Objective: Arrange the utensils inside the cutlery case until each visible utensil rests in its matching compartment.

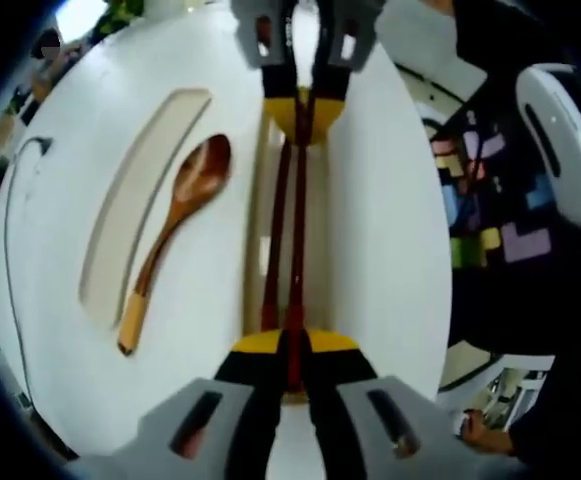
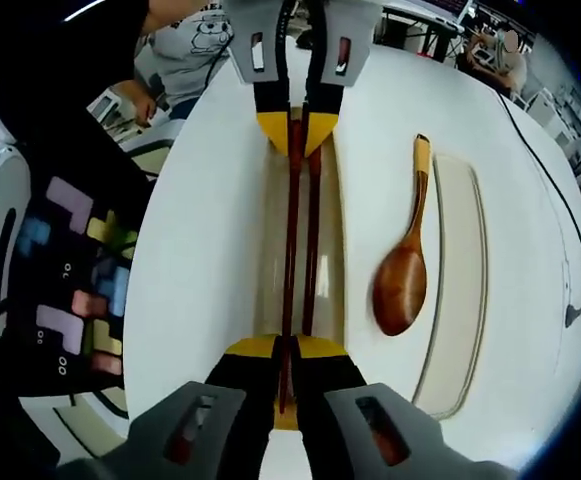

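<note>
A pair of dark red chopsticks point(image 1: 285, 230) point(image 2: 298, 240) hangs lengthwise over the long narrow compartment point(image 1: 320, 240) point(image 2: 270, 240) of the white cutlery case point(image 1: 390, 250) point(image 2: 210, 250). My left gripper point(image 1: 282, 345) point(image 2: 295, 125) is shut on one end of them and my right gripper point(image 2: 285, 350) point(image 1: 305, 100) is shut on the other end. A wooden spoon point(image 1: 175, 235) point(image 2: 405, 260) lies on the case's flat top. It rests between the chopstick compartment and a wider curved compartment point(image 1: 135, 210) point(image 2: 460, 300), which holds nothing.
A thin dark cable point(image 1: 10, 200) point(image 2: 570, 280) runs along the case's far side. Beyond the other edge sit a dark surface with coloured block shapes point(image 1: 490, 220) point(image 2: 70, 260) and a white rounded object point(image 1: 570, 140). A person point(image 2: 185, 50) stands nearby.
</note>
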`<state>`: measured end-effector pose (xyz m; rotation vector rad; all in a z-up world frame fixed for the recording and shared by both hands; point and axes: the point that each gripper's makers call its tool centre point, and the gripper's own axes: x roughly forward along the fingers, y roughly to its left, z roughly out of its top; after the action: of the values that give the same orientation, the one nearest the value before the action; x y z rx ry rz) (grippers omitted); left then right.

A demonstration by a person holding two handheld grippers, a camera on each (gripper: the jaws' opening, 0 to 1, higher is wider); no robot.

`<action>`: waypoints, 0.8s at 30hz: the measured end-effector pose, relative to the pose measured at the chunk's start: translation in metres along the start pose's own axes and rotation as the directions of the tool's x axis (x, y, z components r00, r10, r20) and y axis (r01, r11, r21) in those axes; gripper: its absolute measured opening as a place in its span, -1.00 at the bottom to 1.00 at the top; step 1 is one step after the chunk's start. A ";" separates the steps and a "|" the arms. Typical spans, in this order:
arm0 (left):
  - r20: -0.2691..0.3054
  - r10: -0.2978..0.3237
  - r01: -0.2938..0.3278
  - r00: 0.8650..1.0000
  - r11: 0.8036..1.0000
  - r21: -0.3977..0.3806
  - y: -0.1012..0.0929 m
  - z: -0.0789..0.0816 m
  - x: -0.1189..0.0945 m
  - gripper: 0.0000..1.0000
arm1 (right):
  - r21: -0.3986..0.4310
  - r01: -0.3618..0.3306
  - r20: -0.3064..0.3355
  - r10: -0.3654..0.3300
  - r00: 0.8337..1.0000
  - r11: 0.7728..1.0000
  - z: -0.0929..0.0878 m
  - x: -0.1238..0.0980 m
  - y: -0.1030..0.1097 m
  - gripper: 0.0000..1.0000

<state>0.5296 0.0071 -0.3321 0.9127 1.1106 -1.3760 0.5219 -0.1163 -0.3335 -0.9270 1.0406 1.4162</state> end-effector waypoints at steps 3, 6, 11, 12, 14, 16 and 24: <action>0.011 0.023 -0.023 1.000 0.999 -0.038 0.000 0.002 -0.007 -0.87 | -0.013 0.012 -0.002 -0.012 1.000 1.000 0.000 -0.002 0.001 -0.91; 0.039 0.047 -0.046 0.998 0.999 -0.029 -0.002 0.008 -0.016 -0.86 | -0.004 0.023 0.013 -0.023 1.000 1.000 0.002 -0.007 0.001 -0.89; 0.075 0.092 -0.091 0.993 0.996 -0.018 0.001 0.013 -0.028 -0.86 | -0.040 0.078 0.029 -0.077 0.997 0.996 0.006 -0.022 -0.003 -0.76; 0.085 0.102 -0.101 0.991 0.995 -0.016 0.002 0.014 -0.031 -0.86 | -0.043 0.087 0.038 -0.085 0.996 0.995 0.008 -0.026 -0.004 -0.76; 0.106 0.120 -0.119 0.987 0.993 -0.022 0.007 0.016 -0.038 -0.86 | -0.037 0.100 0.063 -0.097 0.993 0.994 0.014 -0.034 -0.006 -0.76; 0.128 0.150 -0.148 0.980 0.989 -0.022 0.013 0.018 -0.045 -0.86 | -0.034 0.116 0.078 -0.113 0.990 0.993 0.017 -0.041 -0.009 -0.76; 0.174 0.203 -0.210 0.964 0.978 0.022 0.024 0.026 -0.057 -0.84 | -0.015 0.175 0.112 -0.172 0.979 0.984 0.021 -0.057 -0.023 -0.76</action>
<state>0.5616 -0.0017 -0.2734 0.8950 0.8357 -1.2823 0.5503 -0.1134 -0.2758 -0.9238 0.8409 1.3212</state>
